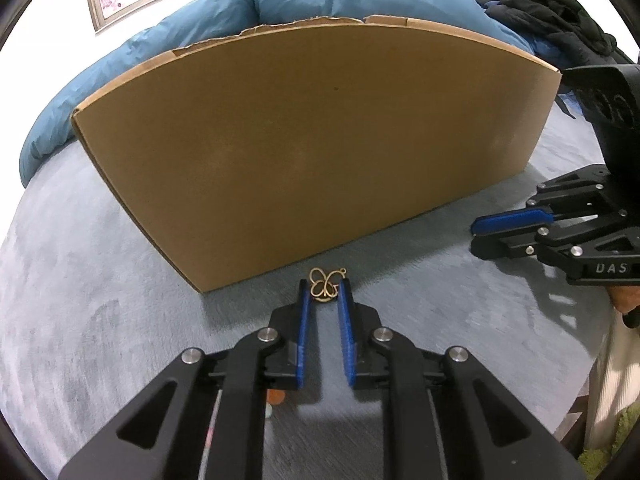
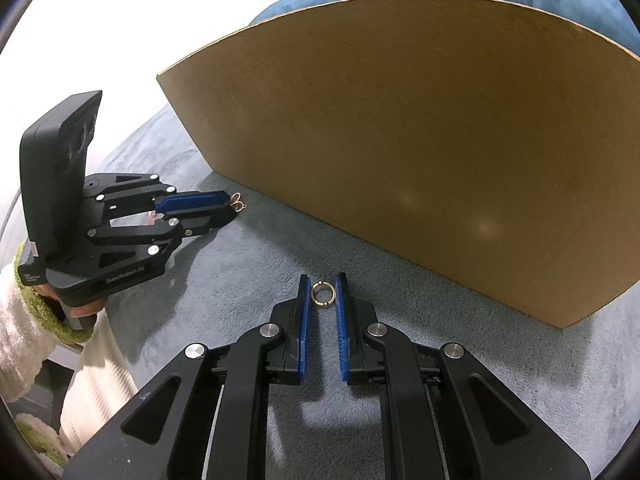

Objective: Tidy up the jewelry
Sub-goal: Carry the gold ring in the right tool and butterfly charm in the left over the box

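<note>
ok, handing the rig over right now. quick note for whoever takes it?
Left gripper: shut on the gold butterfly pendant, tips low over the grey blanket.
Right gripper: shut on the small gold ring.
Cardboard box stands just beyond both; its inside is hidden.
Done: both pieces gripped.
Left: neither piece is put away yet. Where they belong does not show; the box is a guess.
</note>
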